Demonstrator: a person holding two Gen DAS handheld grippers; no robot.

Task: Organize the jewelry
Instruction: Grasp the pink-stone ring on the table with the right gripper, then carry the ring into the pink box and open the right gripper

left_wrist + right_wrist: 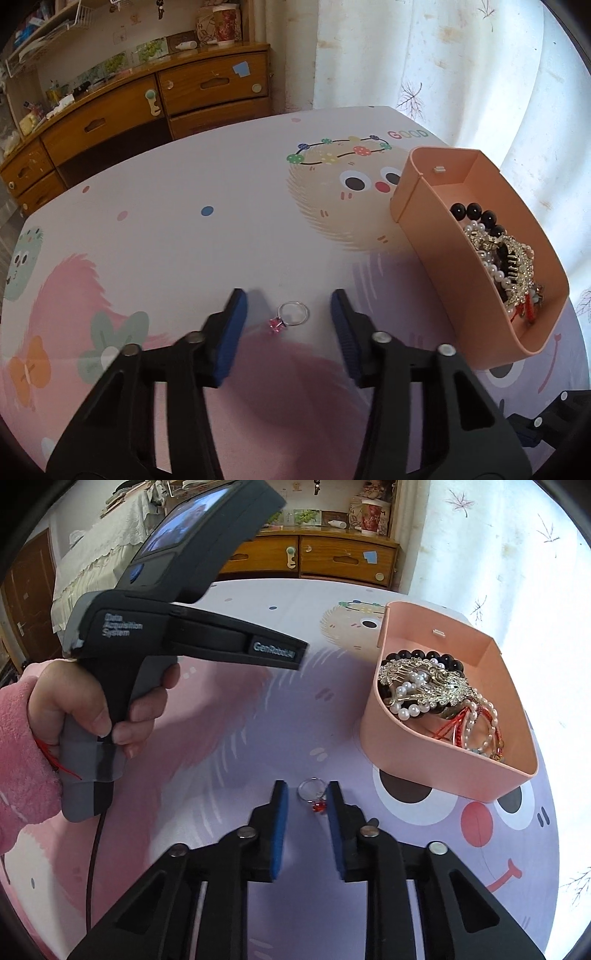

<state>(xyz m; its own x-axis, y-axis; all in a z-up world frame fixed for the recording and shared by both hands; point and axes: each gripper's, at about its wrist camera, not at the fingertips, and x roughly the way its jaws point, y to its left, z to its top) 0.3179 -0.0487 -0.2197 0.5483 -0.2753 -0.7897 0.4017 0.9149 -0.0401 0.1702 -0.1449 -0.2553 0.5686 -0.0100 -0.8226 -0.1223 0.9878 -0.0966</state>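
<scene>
**Ring lies between spread gripper fingers, pink box beside it**

A silver ring (293, 314) with a pink-red stone lies flat on the worktop (184, 221), which carries a pastel cartoon print. In the left wrist view the left gripper (289, 314) is spread wide, its blue-padded fingers (232, 332) standing well apart on either side of the ring and touching nothing. In the right wrist view the right gripper (307, 797) is also spread, though more narrowly; the ring (312, 794) sits between its fingertips, just beside the right-hand blue pad (335, 819), and whether that pad touches the ring cannot be told.

A pink box (443, 266), open at the top, stands on the worktop to the right of the ring and near it. It holds a tangle of jewelry (506, 266): a strand of black beads, white pearls, a gold-coloured rhinestone piece and some red cord, piled toward one end. The right wrist view shows the same box (424, 760) and heap (432, 690) from closer.

In the right wrist view the person's left hand (103, 709), in a fuzzy pink sleeve, grips the grey and black handle of the left device (184, 627), which hangs above the worktop to the left. A wooden cabinet (147, 110) with drawers stands behind the worktop, and a pale curtain (443, 55) hangs at the right
</scene>
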